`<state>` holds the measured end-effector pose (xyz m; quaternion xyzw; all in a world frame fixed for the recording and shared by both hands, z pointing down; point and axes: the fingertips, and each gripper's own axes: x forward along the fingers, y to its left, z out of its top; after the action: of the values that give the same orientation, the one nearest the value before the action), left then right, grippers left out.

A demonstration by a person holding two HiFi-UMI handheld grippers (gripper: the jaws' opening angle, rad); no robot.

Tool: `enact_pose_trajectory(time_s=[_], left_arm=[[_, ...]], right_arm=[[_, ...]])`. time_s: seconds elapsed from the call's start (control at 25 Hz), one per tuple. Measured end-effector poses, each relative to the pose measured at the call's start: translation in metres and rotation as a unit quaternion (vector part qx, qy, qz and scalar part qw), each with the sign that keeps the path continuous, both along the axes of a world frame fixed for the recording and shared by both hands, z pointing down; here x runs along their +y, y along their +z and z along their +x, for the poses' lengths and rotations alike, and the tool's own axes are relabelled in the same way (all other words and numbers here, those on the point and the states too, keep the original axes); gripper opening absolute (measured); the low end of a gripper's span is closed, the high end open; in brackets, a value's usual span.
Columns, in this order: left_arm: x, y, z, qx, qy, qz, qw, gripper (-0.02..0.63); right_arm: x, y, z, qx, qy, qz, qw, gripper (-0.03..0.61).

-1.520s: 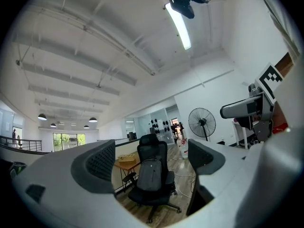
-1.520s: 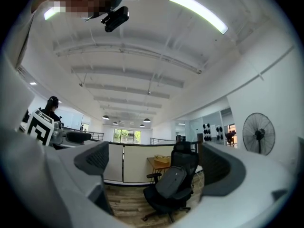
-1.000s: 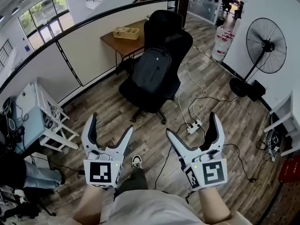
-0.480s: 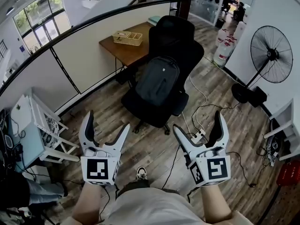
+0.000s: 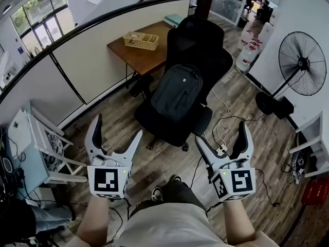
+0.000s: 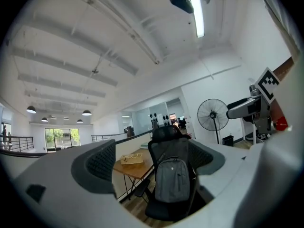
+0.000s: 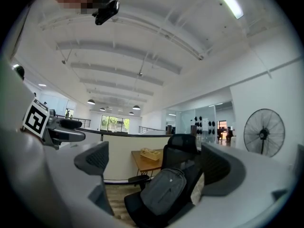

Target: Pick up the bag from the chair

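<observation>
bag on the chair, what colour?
Grey, the backpack on the black chair; clearest in the left gripper view.

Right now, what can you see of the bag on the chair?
The bag is a dark grey backpack, fabric-looking, with a rounded top and a small pale mark on the front. It looks closed, stands on the seat of the black office chair and leans back against its backrest. Nothing else touches it.

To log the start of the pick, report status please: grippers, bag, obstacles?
Left gripper open, empty. Right gripper open, empty. Bag upright on chair, untouched. Power strip on floor near chair.
</observation>
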<state>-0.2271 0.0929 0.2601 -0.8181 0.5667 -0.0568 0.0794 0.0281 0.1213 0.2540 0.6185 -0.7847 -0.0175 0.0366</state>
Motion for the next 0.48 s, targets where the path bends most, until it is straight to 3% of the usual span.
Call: enact_pose_trajectory(time_s=[0.48], left_arm=[[-0.130, 0.041, 0.042, -0.018, 0.040, -0.028, 0.9987, 0.453]], right_arm=[[-0.124, 0.047, 0.038, -0.010, 0.029, -0.028, 0.999, 0.600]])
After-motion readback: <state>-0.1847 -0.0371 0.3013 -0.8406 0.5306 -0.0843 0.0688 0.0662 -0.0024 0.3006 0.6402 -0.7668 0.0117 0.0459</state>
